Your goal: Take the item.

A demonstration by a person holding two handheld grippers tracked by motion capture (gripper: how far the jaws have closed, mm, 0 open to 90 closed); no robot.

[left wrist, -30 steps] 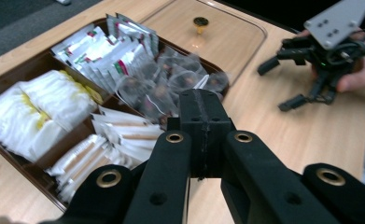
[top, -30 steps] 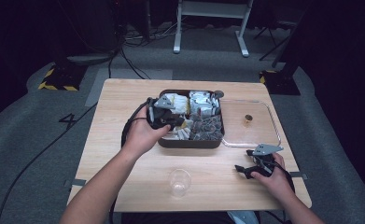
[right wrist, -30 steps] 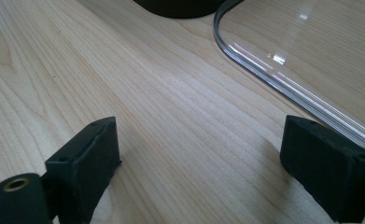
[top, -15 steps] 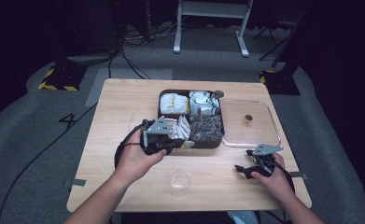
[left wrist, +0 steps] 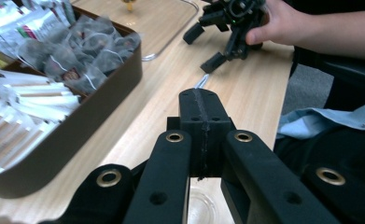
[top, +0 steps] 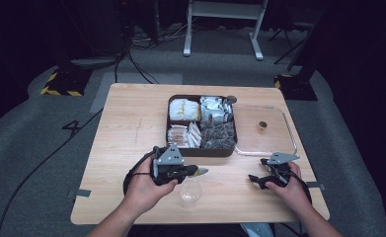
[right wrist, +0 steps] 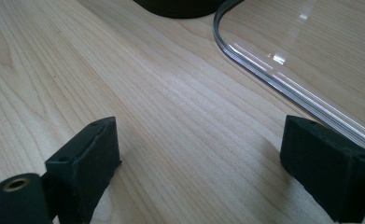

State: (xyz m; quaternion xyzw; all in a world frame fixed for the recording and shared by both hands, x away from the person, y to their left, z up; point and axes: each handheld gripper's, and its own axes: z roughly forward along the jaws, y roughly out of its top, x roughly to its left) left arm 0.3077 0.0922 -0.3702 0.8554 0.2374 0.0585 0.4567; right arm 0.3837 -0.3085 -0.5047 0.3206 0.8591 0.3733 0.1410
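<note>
From above, your left gripper (top: 196,171) hovered just over the cup (top: 189,191) at the desk's (top: 131,123) near edge, fingers clenched on a packet (top: 202,171). Its own view showed them pressed together, the box (left wrist: 77,126) left. The right view showed fingers (right wrist: 84,163) released. The packet seemed light and flimsy; pinch its end.

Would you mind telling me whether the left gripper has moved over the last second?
Yes. The left gripper has pulled back from over the brown compartment box toward the person's edge of the table, and now sits by the clear cup.
</note>
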